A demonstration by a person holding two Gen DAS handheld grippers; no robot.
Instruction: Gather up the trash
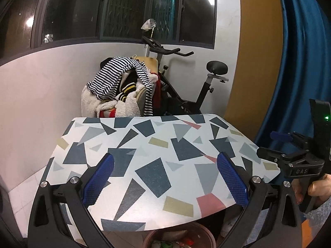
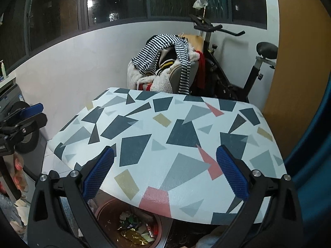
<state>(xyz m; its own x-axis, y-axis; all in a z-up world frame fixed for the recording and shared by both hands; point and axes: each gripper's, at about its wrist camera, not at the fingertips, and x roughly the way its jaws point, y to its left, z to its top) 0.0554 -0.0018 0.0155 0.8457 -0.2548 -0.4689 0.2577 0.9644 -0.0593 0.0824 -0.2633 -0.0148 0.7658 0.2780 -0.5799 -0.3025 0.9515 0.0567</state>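
Left gripper point(image 1: 165, 177) and right gripper point(image 2: 165, 173), both spread wide and empty, above a patterned table point(image 1: 144, 144). "DAS" is printed on the right gripper's body. Trash point(image 2: 132, 229) lies in a brown bin point(image 2: 107, 210) beneath the table's near edge.

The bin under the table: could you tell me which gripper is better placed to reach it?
Probably the right gripper: its view looks into most of the bin, while the left gripper sees only its rim. Both are open, empty.
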